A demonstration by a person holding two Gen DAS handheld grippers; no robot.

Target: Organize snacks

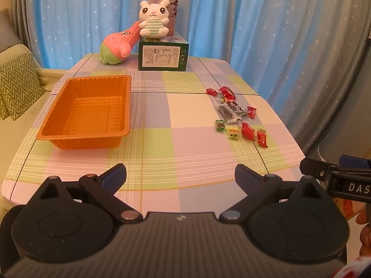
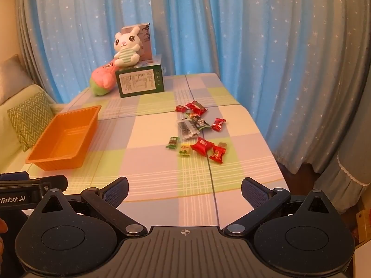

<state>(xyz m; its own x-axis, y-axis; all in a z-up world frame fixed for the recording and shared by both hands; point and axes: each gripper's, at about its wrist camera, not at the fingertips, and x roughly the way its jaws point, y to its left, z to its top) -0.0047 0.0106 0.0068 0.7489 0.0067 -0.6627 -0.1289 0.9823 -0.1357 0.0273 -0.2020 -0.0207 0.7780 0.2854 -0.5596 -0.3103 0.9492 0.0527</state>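
Both grippers, left (image 1: 180, 176) and right (image 2: 184, 188), hang tilted down over the table's (image 1: 157, 143) near edge, jaws wide apart and empty, tray (image 1: 87, 113) and snacks (image 2: 197, 129) well ahead.

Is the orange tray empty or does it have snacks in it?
Empty. The tray shows only its bare ribbed floor; the snacks lie on the table.

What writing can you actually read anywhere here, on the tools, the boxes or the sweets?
"DAS", cut off at the picture's edge: on the right tongs, seen from the left camera.
"nRobot.AI", its start cut off: on the left tongs, seen from the right camera.
Green box: a white printed label, too small to read.
Pink plush: dark marks, blurred.
Snack wrappers: print too small to read.
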